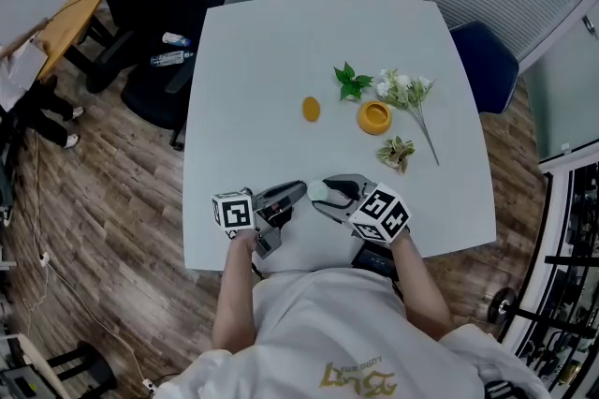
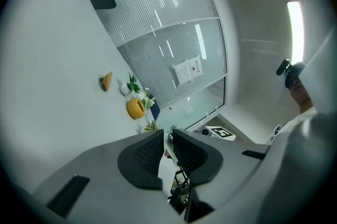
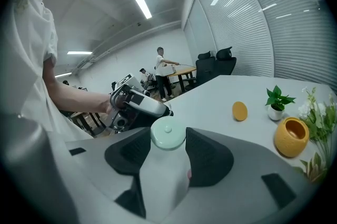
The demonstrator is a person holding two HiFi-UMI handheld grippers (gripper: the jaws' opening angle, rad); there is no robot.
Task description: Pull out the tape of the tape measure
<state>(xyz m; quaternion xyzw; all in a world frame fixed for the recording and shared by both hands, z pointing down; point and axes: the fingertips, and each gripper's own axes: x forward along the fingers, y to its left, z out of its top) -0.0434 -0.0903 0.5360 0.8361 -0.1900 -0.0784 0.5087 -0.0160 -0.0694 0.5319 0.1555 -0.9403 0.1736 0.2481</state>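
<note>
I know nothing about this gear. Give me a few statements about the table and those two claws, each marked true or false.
1. The right gripper holds a round, pale green tape measure. True.
2. The yellow pot lies on the floor. False: it stands on the white table, beside the flowers.
3. The left gripper is at the table's far edge. False: it is at the near edge, its tip close to the tape measure.
4. A small green plant stands on the table. True.
</note>
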